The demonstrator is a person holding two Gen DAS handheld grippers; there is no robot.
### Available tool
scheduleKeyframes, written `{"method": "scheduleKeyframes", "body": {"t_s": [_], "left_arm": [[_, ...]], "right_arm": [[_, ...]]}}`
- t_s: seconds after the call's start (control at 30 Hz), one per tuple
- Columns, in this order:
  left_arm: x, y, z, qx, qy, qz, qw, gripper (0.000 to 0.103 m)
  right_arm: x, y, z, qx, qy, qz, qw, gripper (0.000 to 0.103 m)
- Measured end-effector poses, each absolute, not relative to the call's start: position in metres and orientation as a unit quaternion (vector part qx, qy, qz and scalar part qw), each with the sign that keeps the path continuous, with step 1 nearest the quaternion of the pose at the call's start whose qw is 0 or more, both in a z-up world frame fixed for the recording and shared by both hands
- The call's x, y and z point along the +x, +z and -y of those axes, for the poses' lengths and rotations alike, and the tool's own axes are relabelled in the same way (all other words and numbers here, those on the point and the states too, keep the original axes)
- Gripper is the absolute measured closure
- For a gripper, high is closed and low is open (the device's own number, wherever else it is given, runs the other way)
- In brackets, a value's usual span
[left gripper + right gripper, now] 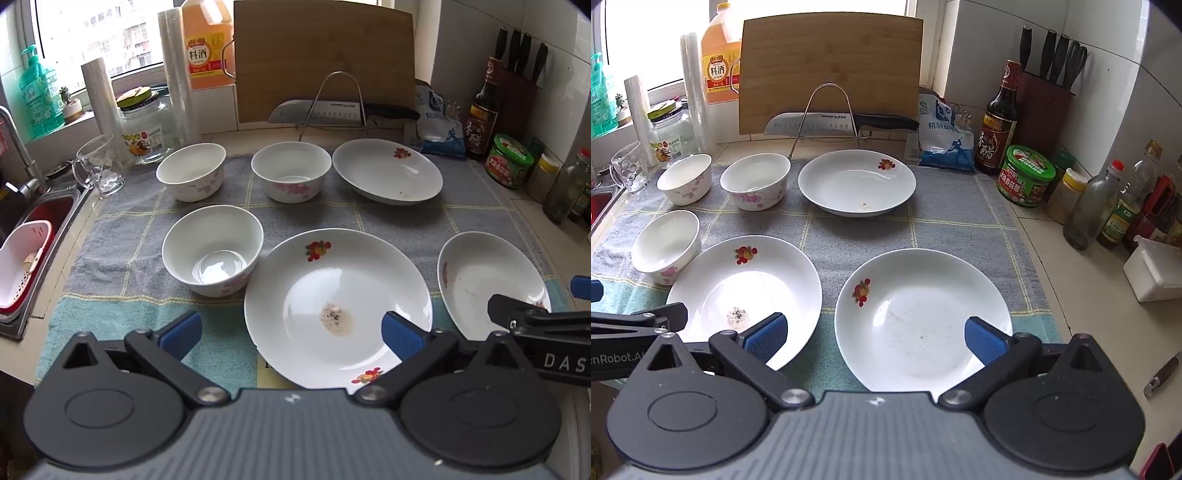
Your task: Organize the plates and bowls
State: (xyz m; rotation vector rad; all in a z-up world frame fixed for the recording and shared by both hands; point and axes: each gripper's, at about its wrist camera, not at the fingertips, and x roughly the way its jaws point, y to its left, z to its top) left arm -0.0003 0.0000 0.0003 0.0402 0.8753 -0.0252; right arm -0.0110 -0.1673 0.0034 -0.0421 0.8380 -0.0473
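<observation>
White china is spread singly over a grey checked cloth [369, 221] on the tabletop, nothing stacked yet, so the sorting looks unstarted. At the far left sit a sink [44, 221] and a glass mug [98, 166], clear of the cloth. Next come three flowered bowls: one at the back left [192, 171], one beside it at the back centre [291, 171], and a third nearer [212, 249], each upright and apart from its neighbours, probably so a jaw can slip over any rim. The left hand-held gripper [291, 332] hovers with its blue pads spread as wide as they go and nothing between them; it hangs tilted down over the near plate [338, 306], whose centre carries a speck of residue. A second plate [857, 182] lies at the back, and a third [921, 319] lies to the right, under the right hand-held gripper [875, 334], which is likewise fully spread and empty, angled downward. Each tool seems lined up over its own plate, ready for a rim grasp. Further right, bottles and a green-lidded jar [1027, 175] crowd the wall, leaving little room there for stacking
</observation>
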Motion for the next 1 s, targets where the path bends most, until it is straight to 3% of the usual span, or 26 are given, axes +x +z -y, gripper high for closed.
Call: {"method": "scheduleKeyframes", "body": {"t_s": [1.0], "left_arm": [[0.0009, 0.003, 0.0013, 0.018, -0.012, -0.426, 0.904, 0.001]], "right_arm": [[-0.0097, 0.0047, 0.166, -0.026, -0.026, -0.406, 0.913, 0.0]]}}
